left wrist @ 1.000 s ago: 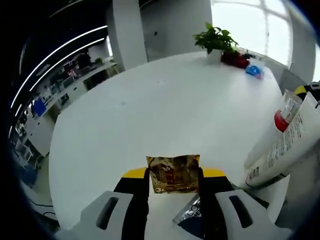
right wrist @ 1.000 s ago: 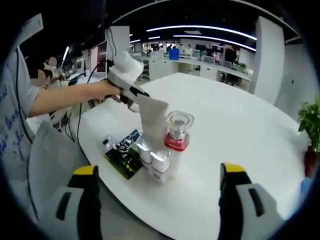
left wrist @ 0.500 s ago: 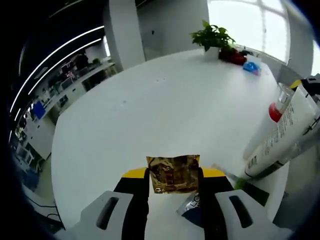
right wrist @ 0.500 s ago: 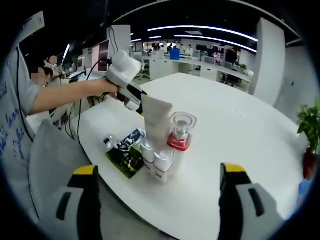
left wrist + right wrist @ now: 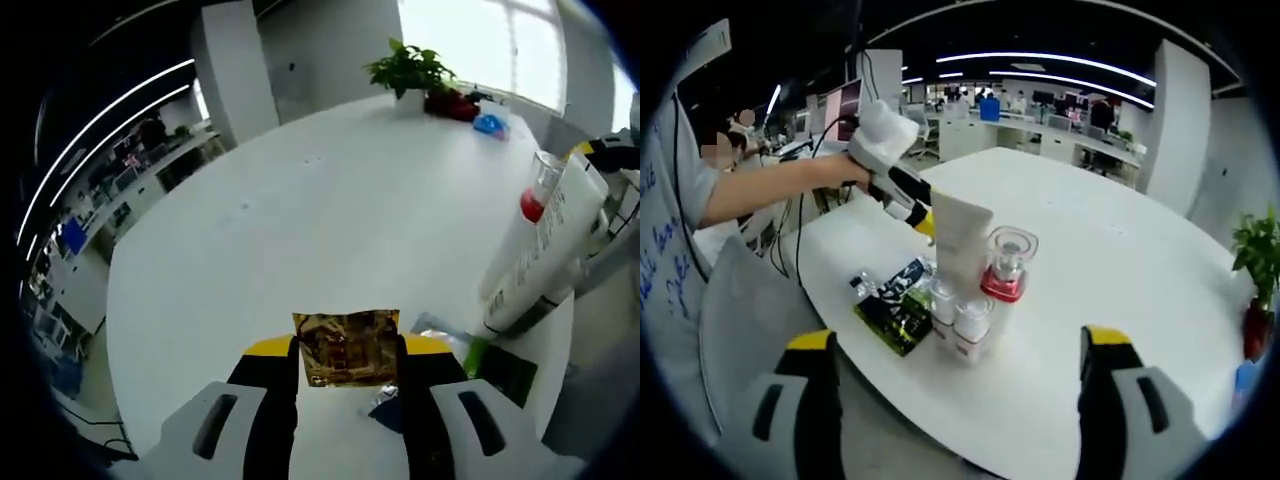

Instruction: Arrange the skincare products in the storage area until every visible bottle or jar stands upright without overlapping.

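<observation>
White tubes (image 5: 962, 275) and red-collared bottle (image 5: 1004, 268) beside dark sachets (image 5: 892, 300).

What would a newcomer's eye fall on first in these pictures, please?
Probably the crinkled gold foil sachet pinched between the left gripper's fingers above the round white table. Next, the cluster near the table's edge: tall white squeeze tubes standing cap-down beside a clear-capped red-collared bottle, with a dark green packet lying flat alongside.

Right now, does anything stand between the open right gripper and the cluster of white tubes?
Nothing visible does: bare white round table lies between the right gripper and the white tubes. The red-collared clear-capped bottle stands beside them, the dark flat sachets on the other side.
</observation>
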`<state>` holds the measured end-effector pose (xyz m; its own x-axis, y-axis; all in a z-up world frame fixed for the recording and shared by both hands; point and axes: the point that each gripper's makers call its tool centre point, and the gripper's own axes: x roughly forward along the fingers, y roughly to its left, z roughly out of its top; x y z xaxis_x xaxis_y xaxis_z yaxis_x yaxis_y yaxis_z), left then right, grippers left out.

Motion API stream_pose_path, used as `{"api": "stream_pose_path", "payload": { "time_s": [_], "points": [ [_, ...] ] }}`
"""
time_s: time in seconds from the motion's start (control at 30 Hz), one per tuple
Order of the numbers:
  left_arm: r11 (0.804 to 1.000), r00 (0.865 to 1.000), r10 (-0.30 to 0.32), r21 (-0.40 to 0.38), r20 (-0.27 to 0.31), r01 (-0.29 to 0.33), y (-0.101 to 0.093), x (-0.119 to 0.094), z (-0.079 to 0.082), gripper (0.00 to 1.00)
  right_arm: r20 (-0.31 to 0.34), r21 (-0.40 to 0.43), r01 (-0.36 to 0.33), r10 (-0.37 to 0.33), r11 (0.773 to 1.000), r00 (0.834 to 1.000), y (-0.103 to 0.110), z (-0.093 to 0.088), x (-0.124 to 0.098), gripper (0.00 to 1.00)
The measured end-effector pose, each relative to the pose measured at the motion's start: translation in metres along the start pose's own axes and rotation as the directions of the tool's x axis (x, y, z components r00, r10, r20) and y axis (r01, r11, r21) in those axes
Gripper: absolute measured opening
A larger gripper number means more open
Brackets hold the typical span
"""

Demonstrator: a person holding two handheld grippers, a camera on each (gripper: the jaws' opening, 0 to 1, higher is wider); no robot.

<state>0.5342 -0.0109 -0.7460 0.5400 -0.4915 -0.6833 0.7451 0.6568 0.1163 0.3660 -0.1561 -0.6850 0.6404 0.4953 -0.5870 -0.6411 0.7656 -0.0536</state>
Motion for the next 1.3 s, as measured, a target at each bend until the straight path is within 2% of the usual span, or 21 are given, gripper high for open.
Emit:
{"api": "stream_pose_path", "payload": {
  "time_s": [0.5, 0.6, 0.87, 1.13, 1.3],
  "points": [
    [0.999, 1.000, -0.012, 0.037, -0.026, 0.013, 0.005, -0.011, -0.015, 0.36, -0.010, -0.021, 0.005, -0.005, 1.000, 1.000, 0.010, 0.001, -0.003, 1.00],
    [0.998, 0.997, -0.025, 0.058, -0.068, 0.029, 0.007, -0.013, -0.026, 0.36, -0.012, -0.025, 0.006, -0.006, 1.000, 1.000, 0.011, 0.002, -0.003, 1.00],
    [0.994, 0.992, -0.044, 0.094, -0.118, 0.055, 0.014, -0.021, -0.042, 0.36, -0.020, -0.031, 0.006, -0.007, 1.000, 1.000, 0.011, 0.001, -0.003, 1.00],
    [0.988, 0.980, -0.072, 0.124, -0.188, 0.096, 0.013, -0.023, -0.061, 0.36, -0.020, -0.030, 0.007, -0.008, 1.000, 1.000, 0.012, 0.002, -0.002, 1.00],
    [0.978, 0.967, -0.097, 0.156, -0.236, 0.136, 0.010, -0.024, -0.071, 0.36, -0.025, -0.028, 0.013, -0.013, 1.000, 1.000, 0.010, 0.001, -0.002, 1.00]
  ]
}}
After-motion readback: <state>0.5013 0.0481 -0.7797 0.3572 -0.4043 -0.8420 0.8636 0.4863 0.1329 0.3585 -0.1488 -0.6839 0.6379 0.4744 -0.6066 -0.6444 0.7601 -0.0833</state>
